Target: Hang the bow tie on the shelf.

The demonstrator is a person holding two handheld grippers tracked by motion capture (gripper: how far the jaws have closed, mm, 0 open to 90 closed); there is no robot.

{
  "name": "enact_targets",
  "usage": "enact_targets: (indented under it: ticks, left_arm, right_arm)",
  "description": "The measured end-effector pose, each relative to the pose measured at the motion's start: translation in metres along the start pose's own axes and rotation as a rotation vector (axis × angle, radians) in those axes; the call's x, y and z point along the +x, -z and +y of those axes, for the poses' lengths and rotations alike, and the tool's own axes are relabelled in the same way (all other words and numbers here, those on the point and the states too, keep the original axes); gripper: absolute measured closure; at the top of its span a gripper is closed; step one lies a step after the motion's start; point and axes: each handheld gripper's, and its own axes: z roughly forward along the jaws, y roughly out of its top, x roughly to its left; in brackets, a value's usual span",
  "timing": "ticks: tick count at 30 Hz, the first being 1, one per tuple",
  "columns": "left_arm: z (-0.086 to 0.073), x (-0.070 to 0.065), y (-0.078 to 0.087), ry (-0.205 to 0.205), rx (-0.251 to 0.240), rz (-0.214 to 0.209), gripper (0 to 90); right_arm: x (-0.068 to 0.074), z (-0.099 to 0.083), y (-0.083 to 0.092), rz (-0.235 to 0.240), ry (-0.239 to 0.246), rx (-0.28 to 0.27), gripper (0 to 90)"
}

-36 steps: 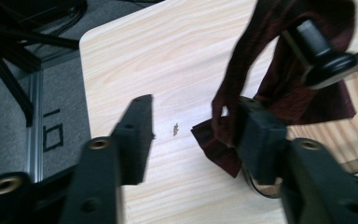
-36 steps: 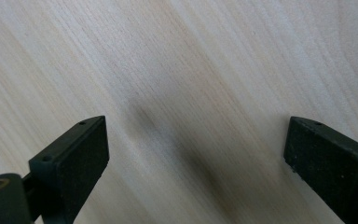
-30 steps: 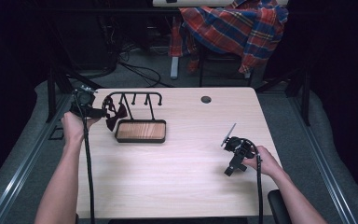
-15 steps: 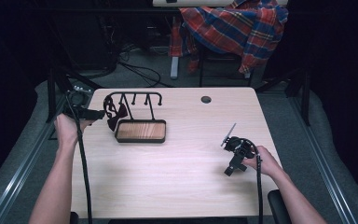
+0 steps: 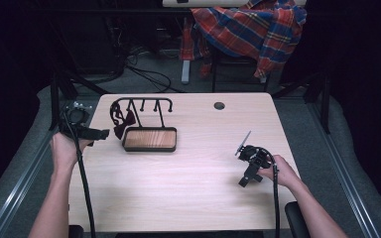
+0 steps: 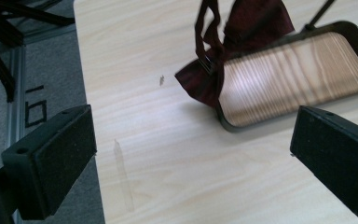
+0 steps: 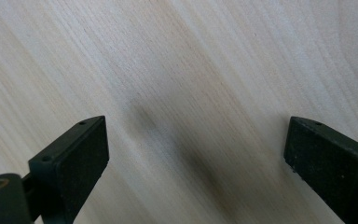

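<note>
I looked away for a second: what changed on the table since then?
The left tool drew back from the rack toward the table's left edge, open and holding nothing. The bow tie on the rack, the tray and the right tool stayed put.

A pale wood-grain bench (image 5: 178, 188) spans the middle of the high view. On it, at upper left, stands a black tray (image 5: 149, 139) with a wooden floor — a hooked rack rises behind it. A round hole (image 5: 219, 105) sits near the top edge — otherwise bare wood.
</note>
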Motion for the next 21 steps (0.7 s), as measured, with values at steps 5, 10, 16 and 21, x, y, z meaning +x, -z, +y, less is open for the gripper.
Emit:
enact_targets:
  ticks: [5,10,16,21]
  left_arm:
    - [-0.016,-0.010,0.005,-0.015,0.016,-0.013,0.1]
    - [-0.034,-0.018,0.006,-0.026,0.046,-0.020,0.1]
    - [-0.047,-0.026,0.007,-0.056,0.091,-0.024,0.1]
    - [-0.055,-0.030,0.008,-0.068,0.112,-0.031,0.1]
  right_arm:
    - [0.000,0.000,0.000,0.000,0.003,0.000,6.3]
    - [0.000,0.000,0.000,0.000,0.002,-0.004,6.3]
    - [0.000,0.000,0.000,-0.001,0.003,-0.004,6.4]
    - [0.000,0.000,0.000,-0.001,0.007,0.001,6.4]
